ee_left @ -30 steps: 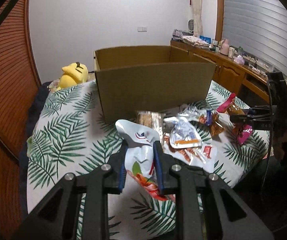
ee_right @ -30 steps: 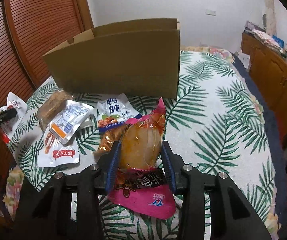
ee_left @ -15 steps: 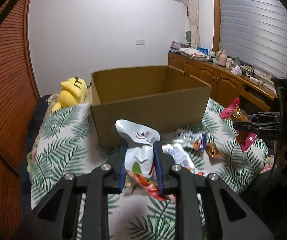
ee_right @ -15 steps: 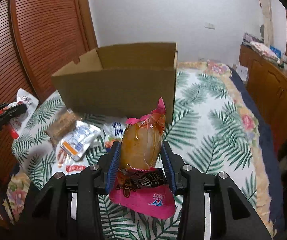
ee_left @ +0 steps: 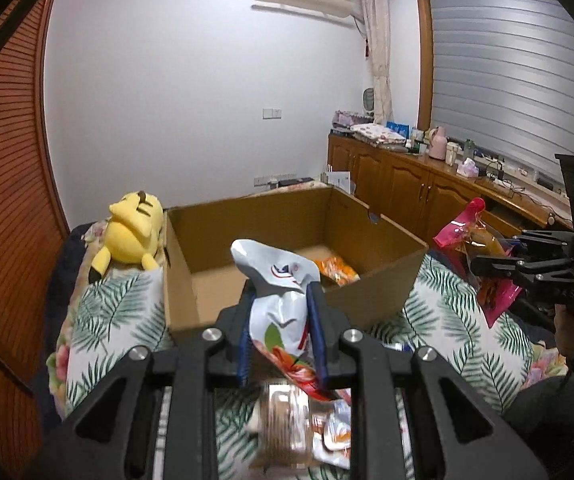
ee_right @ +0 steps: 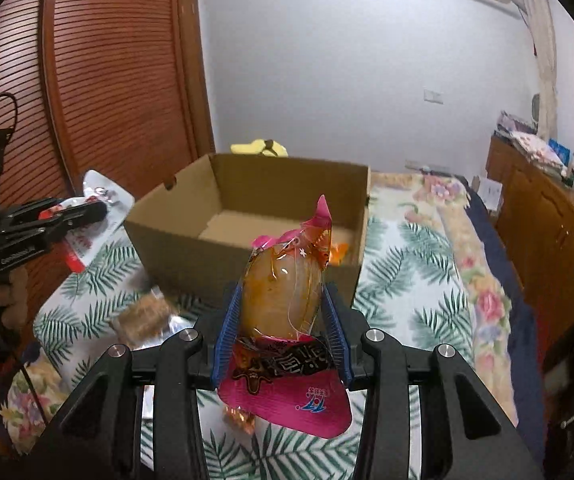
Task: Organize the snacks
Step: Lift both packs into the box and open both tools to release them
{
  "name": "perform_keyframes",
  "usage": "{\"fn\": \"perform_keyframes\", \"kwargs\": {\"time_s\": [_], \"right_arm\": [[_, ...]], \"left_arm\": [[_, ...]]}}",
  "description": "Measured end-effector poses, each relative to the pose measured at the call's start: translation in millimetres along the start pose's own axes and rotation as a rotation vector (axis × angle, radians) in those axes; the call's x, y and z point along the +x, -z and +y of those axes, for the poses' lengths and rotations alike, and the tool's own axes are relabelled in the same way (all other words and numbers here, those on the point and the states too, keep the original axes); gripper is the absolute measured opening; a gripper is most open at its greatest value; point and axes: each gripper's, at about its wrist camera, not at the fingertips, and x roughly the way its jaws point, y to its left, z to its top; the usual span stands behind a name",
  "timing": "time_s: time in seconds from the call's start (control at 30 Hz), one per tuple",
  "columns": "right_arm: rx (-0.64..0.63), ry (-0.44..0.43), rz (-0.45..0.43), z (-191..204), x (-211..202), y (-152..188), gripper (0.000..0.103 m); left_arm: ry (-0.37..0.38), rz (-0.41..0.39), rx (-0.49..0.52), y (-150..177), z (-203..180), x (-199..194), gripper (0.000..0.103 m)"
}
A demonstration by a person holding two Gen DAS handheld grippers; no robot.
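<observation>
L gripper (ee_left: 281, 332) clamps crumpled white foil snack bag (ee_left: 277, 300), R gripper (ee_right: 283, 330) clamps pink-ended clear pouch (ee_right: 283, 300); both near open brown cardboard box (ee_left: 371, 292). Clear near wall w/ each, release over floor beside orange pack (ee_left: 335, 270)

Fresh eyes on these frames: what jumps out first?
The open cardboard box mid-table, with one orange snack already inside. Each gripper is shut on a snack just short of the box: the left gripper on a white pouch, the right gripper on a pink packet. A yellow plush sits beside the box.
</observation>
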Motion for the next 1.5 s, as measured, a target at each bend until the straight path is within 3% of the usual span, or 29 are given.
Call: {"fn": "perform_keyframes", "kwargs": {"time_s": [0.53,0.83,1.07,1.5], "right_arm": [[-0.056,-0.020,-0.036,0.8,38.7,-50.8,0.041],[-0.088,-0.029,-0.040,2.0,69.3,-74.0,0.041],[-0.081,-0.040,-0.033,0.9,98.8,-85.4,0.041],[-0.041,-0.036,0.059,-5.8,151.8,-73.2,0.041]], "left_arm": [[0.012,-0.017,-0.013,-48.2,29.8,73.2,0.022],[0.021,0.038,-0.040,-43.8,41.1,124.8,0.022],[0.023,0.062,-0.033,-40.7,38.2,141.8,0.022],[0.012,0.141,-0.017,-30.6,34.6,157.4,0.023]]}}
